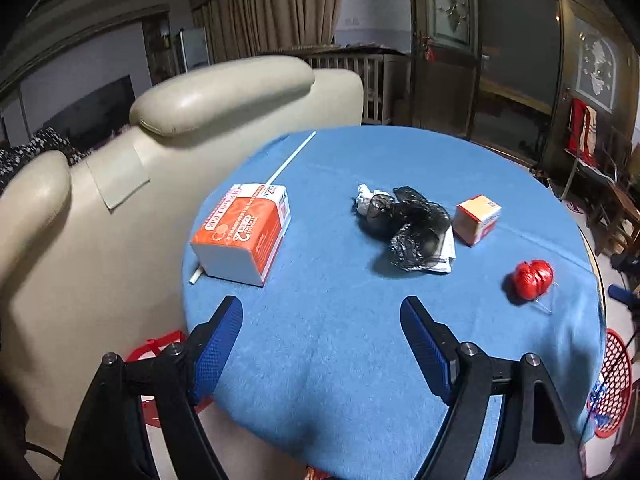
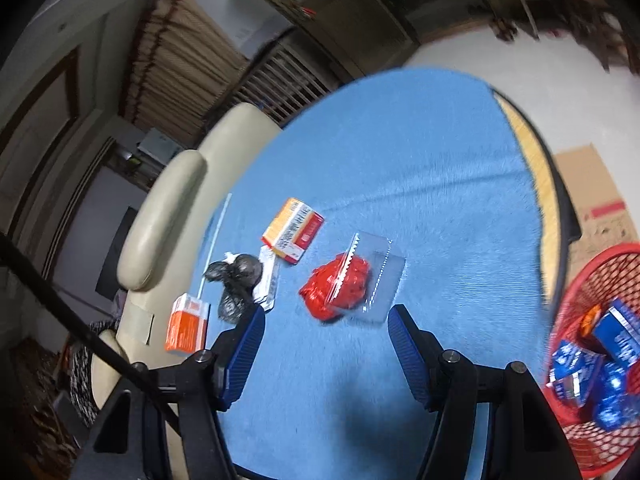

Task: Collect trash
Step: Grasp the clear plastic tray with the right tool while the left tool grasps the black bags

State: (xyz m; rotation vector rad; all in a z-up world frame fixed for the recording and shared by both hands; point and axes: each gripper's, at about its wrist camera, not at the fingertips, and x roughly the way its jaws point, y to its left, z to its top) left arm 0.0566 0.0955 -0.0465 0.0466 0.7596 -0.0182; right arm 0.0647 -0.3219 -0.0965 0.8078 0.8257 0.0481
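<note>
On the round blue-covered table (image 1: 340,340) lie a crumpled black plastic bag (image 1: 412,228) with white paper under it, a small orange-and-white box (image 1: 476,218), a crumpled red wrapper (image 1: 534,279) and a large orange-and-white carton (image 1: 244,232). My left gripper (image 1: 322,308) hangs open above the near table edge, with nothing between its blue pads. In the right wrist view the red wrapper (image 2: 338,286) sits under a clear plastic packet (image 2: 376,276), just ahead of my open right gripper (image 2: 326,312). The black bag (image 2: 236,284) and the small box (image 2: 294,228) lie beyond it.
A red mesh basket (image 2: 576,308) holding several blue packets stands on the floor at the table's right. A beige padded chair (image 1: 120,200) presses against the table's left side. A white straw (image 1: 290,158) lies by the carton. A cardboard box (image 2: 592,188) sits on the floor.
</note>
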